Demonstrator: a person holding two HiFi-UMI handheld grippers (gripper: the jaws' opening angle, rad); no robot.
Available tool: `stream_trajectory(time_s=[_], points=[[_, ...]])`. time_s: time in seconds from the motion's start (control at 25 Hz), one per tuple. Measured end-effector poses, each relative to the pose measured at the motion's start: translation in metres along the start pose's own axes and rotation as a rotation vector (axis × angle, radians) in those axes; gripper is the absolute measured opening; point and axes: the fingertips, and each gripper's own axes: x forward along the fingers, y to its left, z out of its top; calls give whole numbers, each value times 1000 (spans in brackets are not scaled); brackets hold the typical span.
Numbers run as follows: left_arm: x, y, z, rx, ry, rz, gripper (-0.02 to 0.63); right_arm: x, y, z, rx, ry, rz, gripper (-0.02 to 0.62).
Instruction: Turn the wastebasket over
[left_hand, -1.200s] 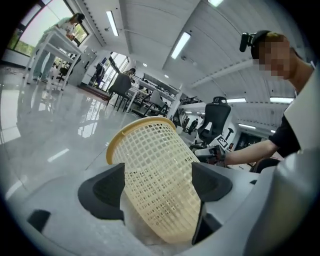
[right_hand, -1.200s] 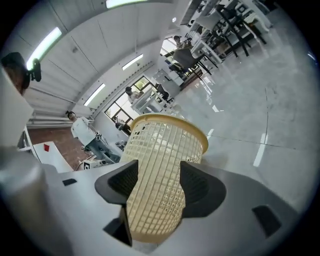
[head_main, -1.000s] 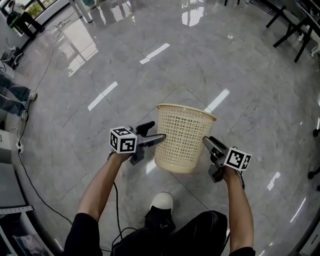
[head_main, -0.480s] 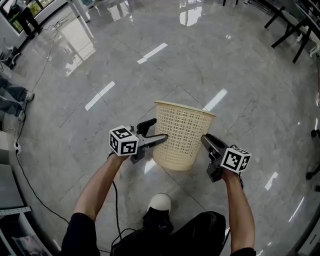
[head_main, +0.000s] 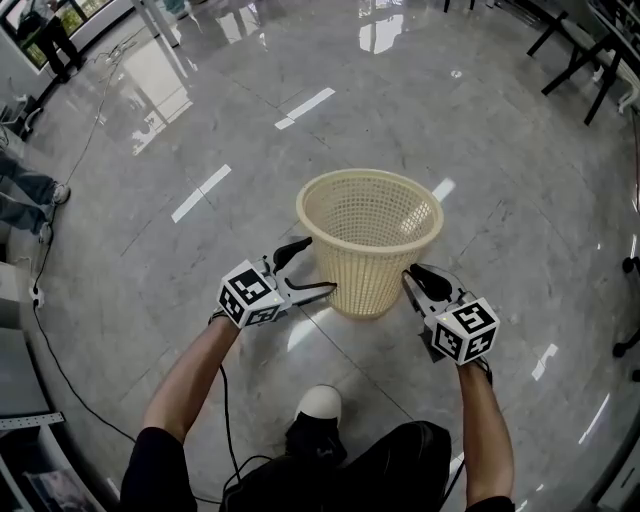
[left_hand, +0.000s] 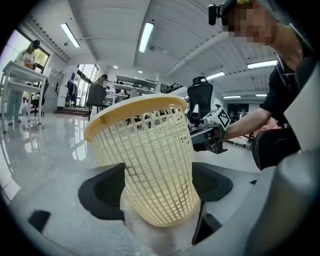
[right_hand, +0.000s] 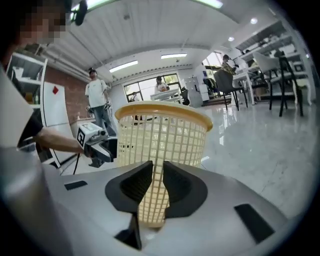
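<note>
While the wastebasket (head_main: 370, 250) stands between them, left claw (head_main: 315, 266) wide, right claw (head_main: 412, 275) closing narrow.

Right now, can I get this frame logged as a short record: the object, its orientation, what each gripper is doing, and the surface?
object: cream mesh wastebasket
orientation: upright, open mouth up
left gripper: jaws wide apart, tips at the basket's lower wall
right gripper: jaws nearly together, have just been closing; basket mesh shows in the narrow gap, but whether the pads pinch it is unclear
position: basket sits between the two grippers
floor: glossy grey tiles
</note>
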Motion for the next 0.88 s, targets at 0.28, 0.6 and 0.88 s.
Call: stream_trajectory(time_s=[0.28, 0.6, 0.88], points=[[-20, -36, -24, -42, -23, -5, 408, -22, 42, -45, -48, 89, 109, 69], [-13, -40, -54, -35, 15, 39, 408, -12, 40, -94, -48, 183, 80, 71], [-12, -30, -57, -57, 14, 59, 408, -14, 22, -96, 29, 134, 11, 69]])
